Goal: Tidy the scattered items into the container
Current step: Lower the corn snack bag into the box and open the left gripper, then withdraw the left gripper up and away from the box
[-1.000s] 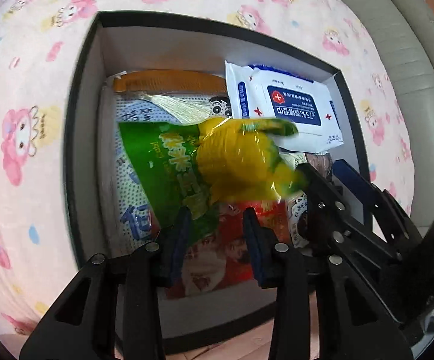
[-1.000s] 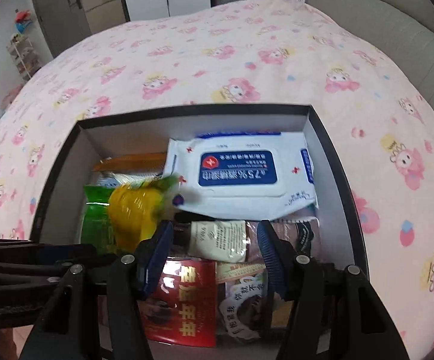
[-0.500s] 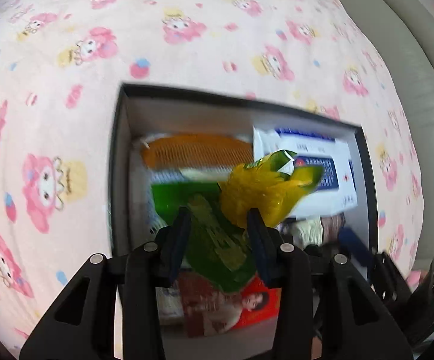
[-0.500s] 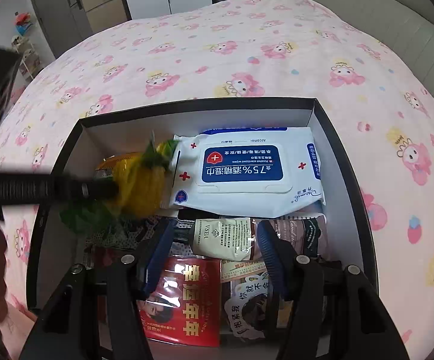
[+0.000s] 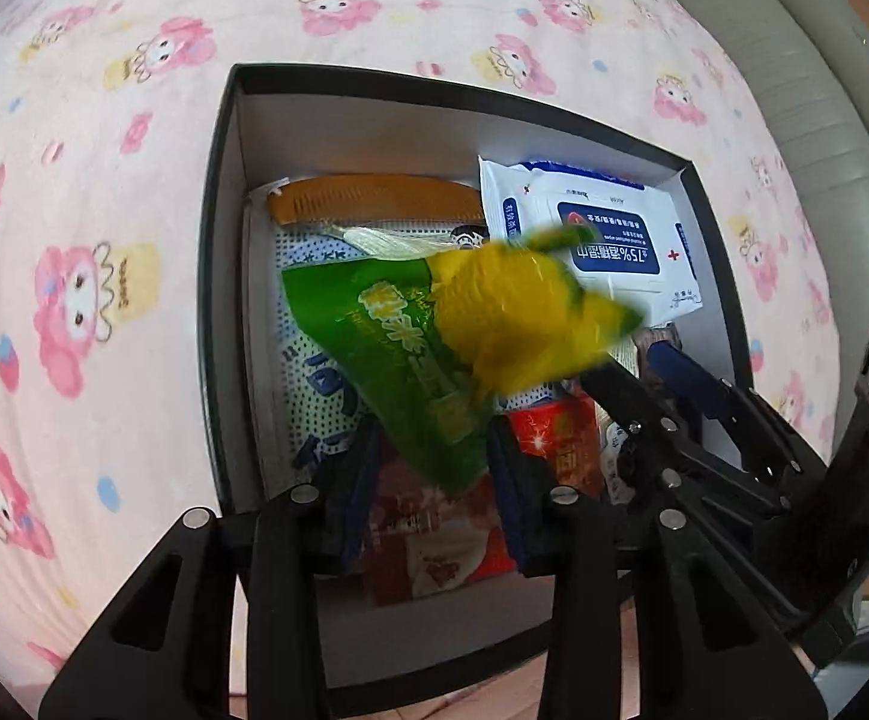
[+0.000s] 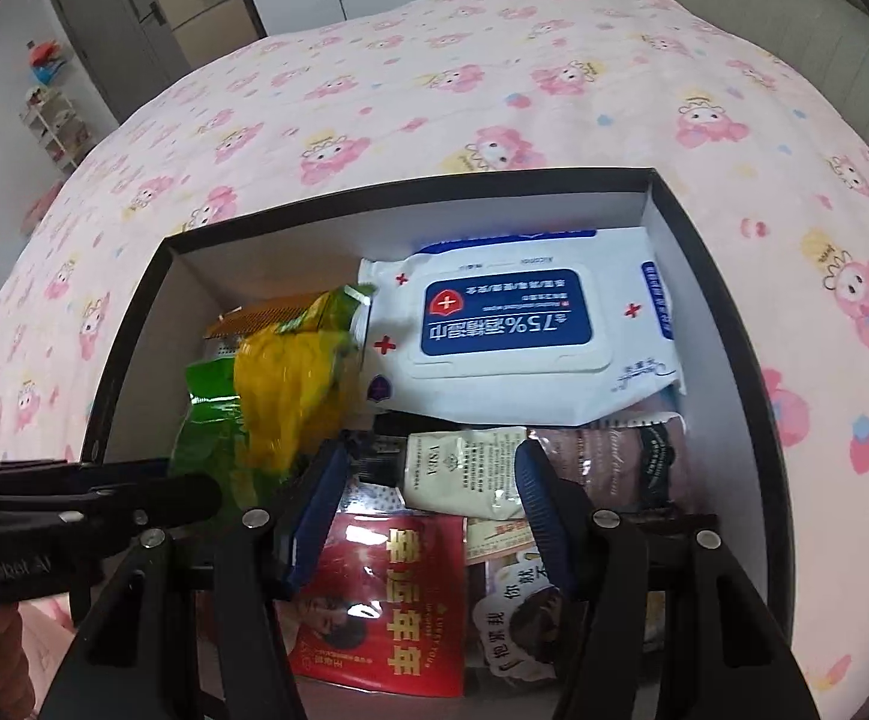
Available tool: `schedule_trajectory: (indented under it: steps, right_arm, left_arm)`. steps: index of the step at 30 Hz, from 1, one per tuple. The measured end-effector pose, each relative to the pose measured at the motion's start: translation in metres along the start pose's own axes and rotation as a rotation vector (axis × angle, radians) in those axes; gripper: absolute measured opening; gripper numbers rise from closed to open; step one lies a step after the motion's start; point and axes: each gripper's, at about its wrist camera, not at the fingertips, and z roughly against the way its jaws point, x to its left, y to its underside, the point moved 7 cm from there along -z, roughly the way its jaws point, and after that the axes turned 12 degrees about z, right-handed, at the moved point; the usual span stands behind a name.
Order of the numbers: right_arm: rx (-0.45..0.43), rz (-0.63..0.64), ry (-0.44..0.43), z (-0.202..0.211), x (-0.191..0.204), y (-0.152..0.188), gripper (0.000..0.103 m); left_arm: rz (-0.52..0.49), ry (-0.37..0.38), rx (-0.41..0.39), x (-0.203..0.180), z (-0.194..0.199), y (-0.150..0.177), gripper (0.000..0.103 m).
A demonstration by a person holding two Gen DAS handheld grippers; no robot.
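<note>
Up front in the left wrist view, the left gripper (image 5: pixel 428 474) pinches the near end of a green-and-yellow corn packet (image 5: pixel 434 342), held above the black box (image 5: pixel 218 276) on the pink bedspread (image 5: pixel 86 192). A wipes pack (image 5: pixel 602 240) lies far right inside, an orange comb (image 5: pixel 374 201) far left.

Meanwhile, the right wrist view shows the right gripper (image 6: pixel 428 504) spread wide and empty over a red packet (image 6: pixel 386 606) and a cream sachet (image 6: pixel 464 468).

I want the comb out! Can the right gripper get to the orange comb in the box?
Probably not directly. The orange comb lies at the far left, partly under the corn packet the left gripper holds; the right gripper is open.
</note>
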Motion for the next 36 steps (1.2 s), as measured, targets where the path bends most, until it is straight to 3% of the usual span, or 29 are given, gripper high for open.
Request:
schedule_trajectory:
  steps: [6,9,12,20,26,31,33,36]
  right_arm:
    - [0.006,0.025,0.008,-0.007,0.008,0.001,0.053]
    - [0.008,0.024,0.006,-0.012,0.009,-0.001,0.048]
    - [-0.002,-0.026,-0.058,-0.014,0.009,-0.013,0.037]
    - [-0.02,-0.021,-0.066,-0.021,0.016,-0.034,0.037]
    - [-0.07,0.026,0.063,0.0,0.012,-0.035,0.038]
    - [-0.079,0.012,0.084,0.01,0.008,-0.03,0.038]
    - [-0.095,-0.014,0.079,0.024,0.009,-0.022,0.038]
    - [-0.157,-0.015,0.098,0.054,0.016,-0.018,0.043]
  left_arm:
    - [-0.03,-0.08,-0.048,-0.001,-0.002,-0.009,0.037]
    - [-0.029,-0.082,-0.061,0.001,-0.001,-0.017,0.037]
    - [-0.028,-0.084,-0.075,0.003,-0.001,-0.025,0.035]
    - [-0.024,-0.089,-0.11,0.007,0.0,-0.047,0.035]
    - [-0.107,-0.05,-0.233,-0.002,0.02,-0.041,0.037]
    - [-0.138,-0.013,-0.306,-0.009,0.037,-0.034,0.039]
    - [-0.148,-0.011,-0.345,-0.009,0.052,-0.024,0.05]
    - [-0.164,-0.009,-0.403,-0.008,0.073,-0.009,0.055]
